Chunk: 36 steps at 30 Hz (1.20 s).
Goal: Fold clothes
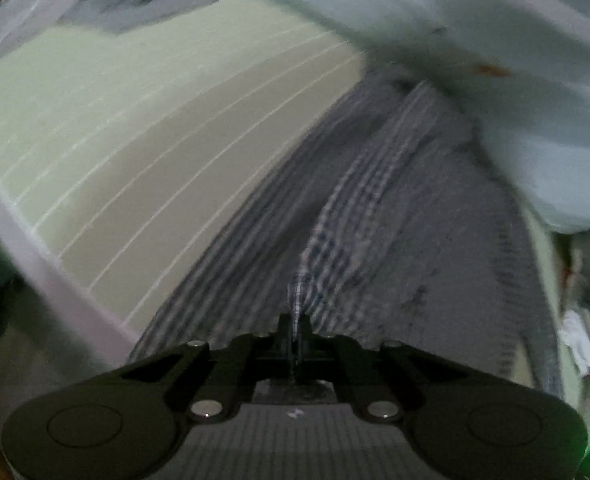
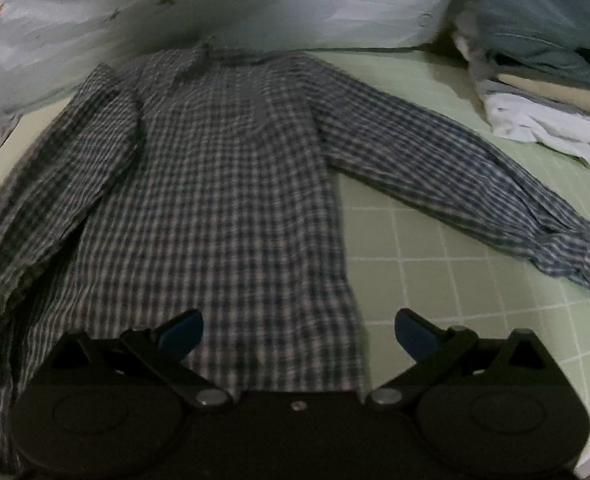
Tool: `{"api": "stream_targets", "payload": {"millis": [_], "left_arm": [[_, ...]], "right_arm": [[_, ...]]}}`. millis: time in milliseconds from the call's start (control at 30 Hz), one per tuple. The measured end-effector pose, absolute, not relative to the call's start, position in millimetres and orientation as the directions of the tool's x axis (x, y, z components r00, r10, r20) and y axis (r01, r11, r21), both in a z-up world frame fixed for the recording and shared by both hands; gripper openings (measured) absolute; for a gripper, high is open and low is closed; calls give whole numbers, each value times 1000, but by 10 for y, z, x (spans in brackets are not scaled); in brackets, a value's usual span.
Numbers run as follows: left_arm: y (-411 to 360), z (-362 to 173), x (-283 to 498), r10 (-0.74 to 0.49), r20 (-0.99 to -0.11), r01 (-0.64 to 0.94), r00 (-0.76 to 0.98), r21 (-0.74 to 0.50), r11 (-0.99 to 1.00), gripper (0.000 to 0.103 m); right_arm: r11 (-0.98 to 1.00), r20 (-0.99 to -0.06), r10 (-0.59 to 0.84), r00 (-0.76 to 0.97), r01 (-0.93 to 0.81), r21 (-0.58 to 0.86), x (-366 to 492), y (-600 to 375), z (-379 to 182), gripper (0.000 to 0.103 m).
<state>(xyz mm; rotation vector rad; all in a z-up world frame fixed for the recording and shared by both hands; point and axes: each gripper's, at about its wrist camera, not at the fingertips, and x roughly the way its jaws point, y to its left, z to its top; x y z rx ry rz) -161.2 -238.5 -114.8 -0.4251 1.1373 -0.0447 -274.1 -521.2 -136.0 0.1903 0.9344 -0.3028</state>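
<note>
A green gridded mat [image 2: 455,240] is seen spread over the desk, and it is shown ahead of and to the right of the right hand-held gripper [image 2: 299,332]. In the left wrist view the same mat [image 1: 115,152] is seen to the left of the left hand-held gripper [image 1: 295,328], with a pale edge running along its near side.

A plaid shirt [image 2: 223,184] is laid flat on the mat directly ahead of the right hand-held gripper, collar at the far end. Its right-hand sleeve [image 2: 475,184] is stretched out toward the right, cuff and button at the tip, while the left-hand sleeve [image 2: 75,168] is folded in along the body. The hem is found just under the right hand-held gripper's blue-padded fingers [image 2: 183,332].

A pale patterned cloth [image 2: 175,12] is seen beyond the collar, at the far side. A stack of folded clothes [image 2: 543,72] is set ahead and well off to the right, apart from the sleeve.

The right hand-held gripper is held wide apart, nothing between its fingers. The left hand-held gripper is closed tight on a raised ridge of the plaid shirt [image 1: 355,220], which is pulled up in a line ahead of it; the picture is blurred there.
</note>
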Motion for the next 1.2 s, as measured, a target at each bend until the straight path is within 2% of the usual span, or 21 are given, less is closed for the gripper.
{"api": "stream_targets", "payload": {"millis": [133, 333, 367, 400, 433, 500, 567, 700, 800, 1000, 1200], "left_arm": [[-2373, -1387, -1581, -223, -899, -202, 377, -315, 927, 4], [-2420, -1538, -1493, -201, -923, -202, 329, -277, 940, 10], [-2431, -1521, -1484, -204, -921, -196, 333, -279, 940, 16], [-2442, -1503, -1475, -206, -919, -190, 337, -281, 941, 29], [-2453, -1485, -1465, -208, -916, -184, 342, -282, 942, 34], [-2470, -1414, -1464, -204, -907, -169, 369, -281, 945, 55], [-2502, -1325, -1457, -194, -895, -154, 401, -275, 949, 68], [-2594, -1142, -1451, -168, -867, -116, 468, -248, 962, 81], [-2712, -1022, -1451, -138, -846, -72, 514, -203, 977, 86], [-2894, -828, -1388, -106, -825, 5, 555, -124, 992, 91], [-3061, -737, -1289, -57, -835, 60, 548, -29, 998, 91]], "right_arm": [[951, -824, -179, 538, 308, -5, -2767, -5101, -1378, 103], [952, -831, -191, 522, 304, -27, -2774, -5065, -1389, 103], [951, -829, -194, 524, 306, -29, -2761, -5065, -1380, 103], [951, -827, -198, 526, 308, -31, -2748, -5066, -1372, 103], [950, -823, -201, 531, 310, -31, -2729, -5067, -1356, 103], [949, -818, -198, 540, 313, -23, -2706, -5086, -1332, 103], [950, -814, -191, 549, 311, -13, -2674, -5098, -1318, 103], [947, -805, -192, 561, 321, -2, -2623, -5162, -1303, 103], [925, -798, -225, 559, 380, 5, -2614, -5339, -1276, 103], [823, -757, -385, 528, 568, -23, -2719, -5964, -1182, 103], [723, -747, -485, 456, 689, -49, -2863, -6703, -1266, 103]]}}
